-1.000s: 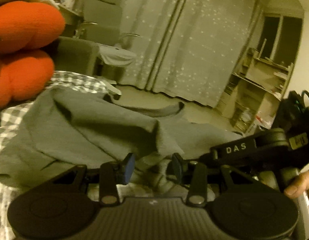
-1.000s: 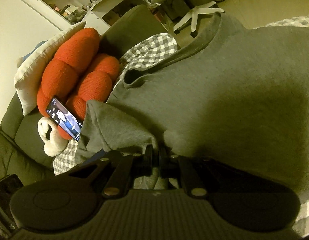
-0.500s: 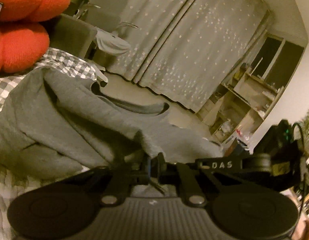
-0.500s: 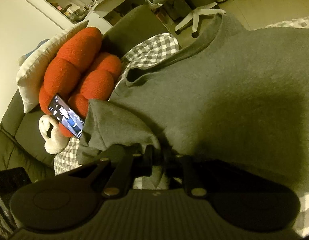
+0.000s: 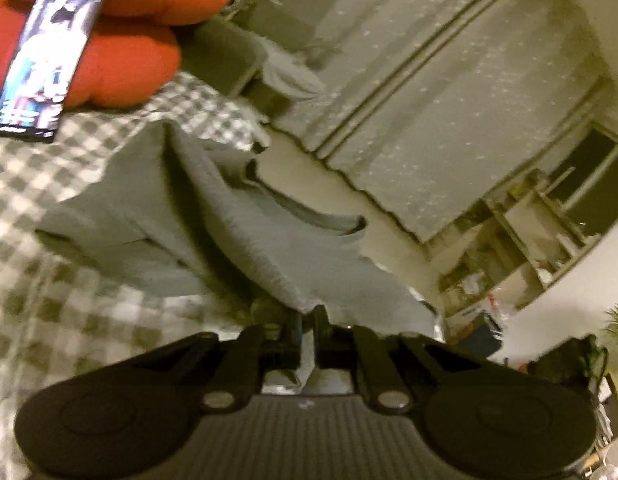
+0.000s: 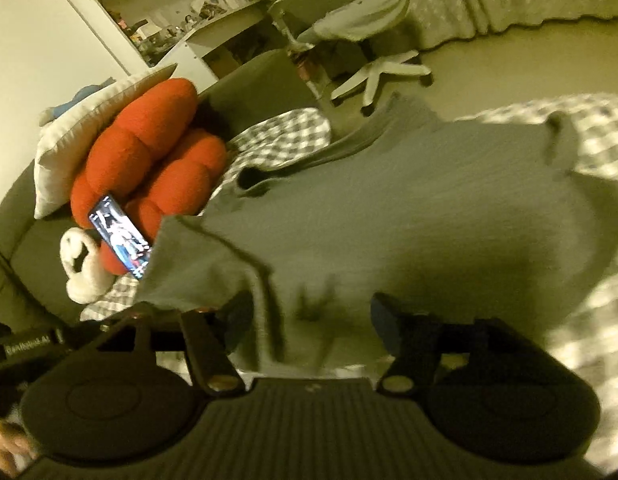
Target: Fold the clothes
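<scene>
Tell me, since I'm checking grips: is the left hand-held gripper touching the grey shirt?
Touching. The left wrist view shows the left hand-held gripper shut on an edge of the grey shirt.

The sweatshirt (image 6: 409, 216) lies spread on the checked blanket (image 6: 293, 128). To its left in the right wrist view, a phone (image 6: 119, 236) leans on a knotted cushion (image 6: 141, 160), with a pillow (image 6: 81, 128) behind that.

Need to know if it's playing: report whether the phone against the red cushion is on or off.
On. The phone leans on the red cushion, its screen lit with a colourful picture in both views.
</scene>
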The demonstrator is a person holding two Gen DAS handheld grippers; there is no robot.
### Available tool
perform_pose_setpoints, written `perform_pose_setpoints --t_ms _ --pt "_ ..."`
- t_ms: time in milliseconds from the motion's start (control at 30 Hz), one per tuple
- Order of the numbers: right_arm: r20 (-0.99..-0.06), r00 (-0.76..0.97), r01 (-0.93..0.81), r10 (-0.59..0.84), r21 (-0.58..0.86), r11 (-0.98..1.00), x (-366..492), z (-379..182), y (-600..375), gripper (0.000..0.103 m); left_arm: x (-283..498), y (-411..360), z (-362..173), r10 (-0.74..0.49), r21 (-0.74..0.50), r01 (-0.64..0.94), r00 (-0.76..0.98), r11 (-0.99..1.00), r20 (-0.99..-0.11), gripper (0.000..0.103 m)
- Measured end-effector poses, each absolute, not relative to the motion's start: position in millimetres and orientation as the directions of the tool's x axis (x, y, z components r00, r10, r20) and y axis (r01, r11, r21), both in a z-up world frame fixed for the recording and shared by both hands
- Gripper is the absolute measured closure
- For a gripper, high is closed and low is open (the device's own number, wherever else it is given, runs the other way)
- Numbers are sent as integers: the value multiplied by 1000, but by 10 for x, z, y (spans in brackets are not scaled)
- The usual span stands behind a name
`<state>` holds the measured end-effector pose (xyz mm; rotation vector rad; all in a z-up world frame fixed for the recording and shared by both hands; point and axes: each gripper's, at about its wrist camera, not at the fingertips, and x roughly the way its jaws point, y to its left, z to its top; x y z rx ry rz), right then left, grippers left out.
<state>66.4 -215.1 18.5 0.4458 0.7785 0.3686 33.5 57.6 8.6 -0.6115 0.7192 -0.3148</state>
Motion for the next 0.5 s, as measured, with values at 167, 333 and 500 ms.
perform_pose_setpoints --t_ms 167,333,500 --pt "-587 686 -112 430 498 860 559 211 -2412 28 207 689 91 -421 -604 -19 699 797 -577 98" --pt "-604 712 -45 358 469 882 495 205 -2696 28 37 829 120 -384 -593 -61 707 803 -593 99" --pt "-589 760 35 275 459 888 437 241 -3070 28 -136 959 159 -324 -558 -81 741 826 -588 99"
